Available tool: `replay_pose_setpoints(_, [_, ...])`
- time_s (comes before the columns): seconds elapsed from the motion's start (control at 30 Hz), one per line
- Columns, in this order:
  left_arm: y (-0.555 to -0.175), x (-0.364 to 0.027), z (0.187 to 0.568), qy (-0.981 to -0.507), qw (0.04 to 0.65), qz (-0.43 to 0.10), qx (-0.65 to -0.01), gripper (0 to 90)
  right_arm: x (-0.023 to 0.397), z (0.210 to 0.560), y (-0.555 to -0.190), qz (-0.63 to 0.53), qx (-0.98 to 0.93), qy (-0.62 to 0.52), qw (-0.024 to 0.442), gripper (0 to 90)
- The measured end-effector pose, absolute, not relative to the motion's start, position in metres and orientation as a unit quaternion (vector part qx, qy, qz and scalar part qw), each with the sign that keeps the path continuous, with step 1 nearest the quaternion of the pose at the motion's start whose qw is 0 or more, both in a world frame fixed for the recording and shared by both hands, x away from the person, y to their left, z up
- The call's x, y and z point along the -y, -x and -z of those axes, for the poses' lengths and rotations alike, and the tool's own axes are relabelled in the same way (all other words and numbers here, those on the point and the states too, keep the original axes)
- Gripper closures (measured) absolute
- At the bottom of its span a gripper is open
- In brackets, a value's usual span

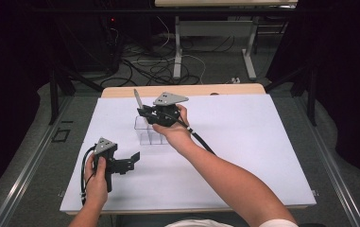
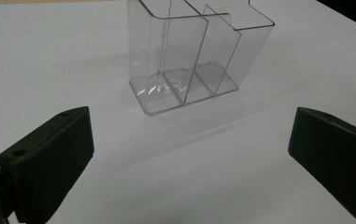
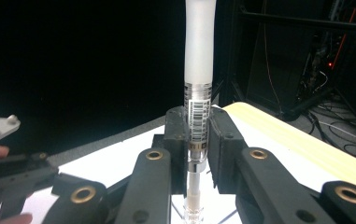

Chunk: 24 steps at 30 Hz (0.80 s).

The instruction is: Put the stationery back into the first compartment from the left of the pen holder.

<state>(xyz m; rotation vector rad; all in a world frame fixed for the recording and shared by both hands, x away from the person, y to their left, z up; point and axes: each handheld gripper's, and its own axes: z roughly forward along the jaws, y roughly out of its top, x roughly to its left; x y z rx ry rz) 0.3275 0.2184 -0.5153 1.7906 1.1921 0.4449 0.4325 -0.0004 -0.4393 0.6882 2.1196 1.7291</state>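
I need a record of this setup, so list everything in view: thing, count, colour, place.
pen: one, frosted white with a barcode label, upright between the right gripper's jaws, above the organiser
organiser: one, clear plastic, divided into compartments, standing on the sheet near the table's far side
sheet: one, white, covering the table top
table: one, light wood, its far edge showing past the sheet
cables: several, black and white, on the floor beyond the table
left gripper: one, black, jaws open, low over the sheet facing the organiser
right gripper: one, black, shut on the pen
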Motion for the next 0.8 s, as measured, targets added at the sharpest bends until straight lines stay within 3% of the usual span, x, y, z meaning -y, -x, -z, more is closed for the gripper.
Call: replay_pose_setpoints(0.8, [-0.327,-0.218,0.516,-0.729,0.454,-0.176,-0.481,0.3,-0.019,0.473,-0.457,-0.604,-0.727,-0.283,0.164,79.3])
